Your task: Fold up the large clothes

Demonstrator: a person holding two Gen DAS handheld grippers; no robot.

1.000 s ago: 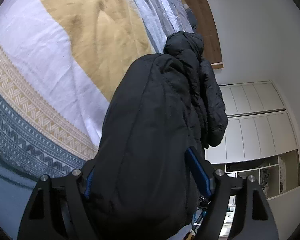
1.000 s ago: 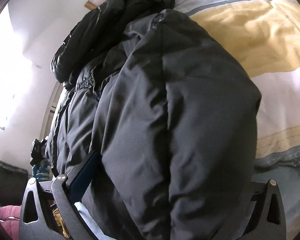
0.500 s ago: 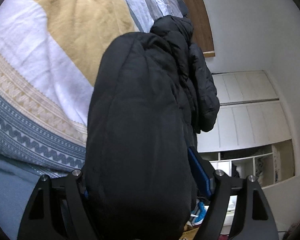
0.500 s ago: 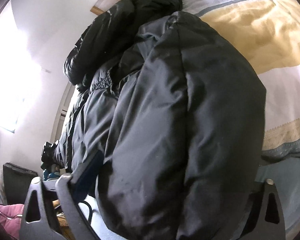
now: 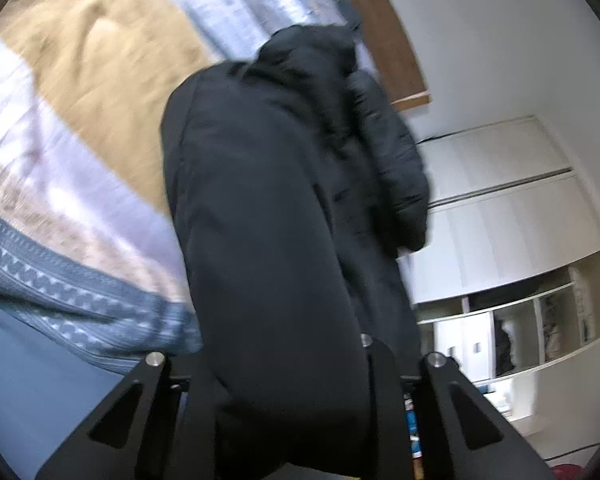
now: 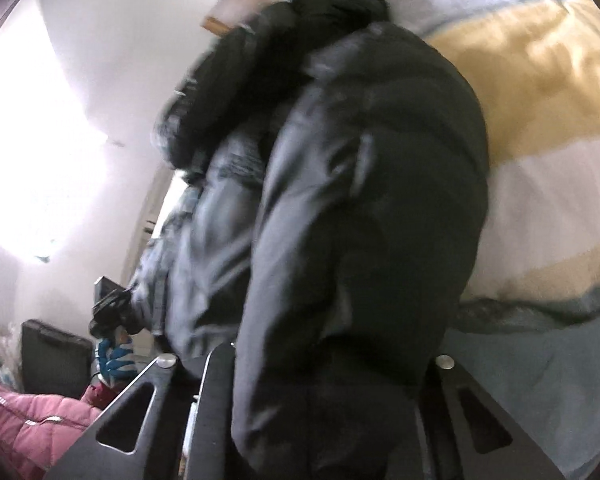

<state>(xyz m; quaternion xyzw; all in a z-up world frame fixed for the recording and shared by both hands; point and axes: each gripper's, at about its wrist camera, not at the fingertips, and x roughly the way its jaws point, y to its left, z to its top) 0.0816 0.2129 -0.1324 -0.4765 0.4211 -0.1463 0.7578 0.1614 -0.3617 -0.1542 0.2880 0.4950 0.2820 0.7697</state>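
A black padded jacket (image 5: 268, 208) lies lengthwise on the bed, its hood at the far end. My left gripper (image 5: 288, 400) holds its near end: the jaws are closing and the fabric bulges out between them. In the right wrist view the same jacket (image 6: 360, 184) fills the middle, with a greyer lining fold on its left side. There my right gripper (image 6: 328, 400) has its jaws closing tight on the near edge of the fabric. Cloth hides the fingertips of both grippers.
The bed's cover (image 5: 80, 92) has ochre, white and blue patterned bands. A white wardrobe with open shelves (image 5: 512, 264) stands on the right. A pink padded garment (image 6: 28, 420) and a dark case (image 6: 52, 356) lie low on the left, under a bright window.
Both grippers' jaws have drawn in from wide apart and now pinch the jacket's near end. The left view has shifted and lifted, and both pictures are now motion-blurred.
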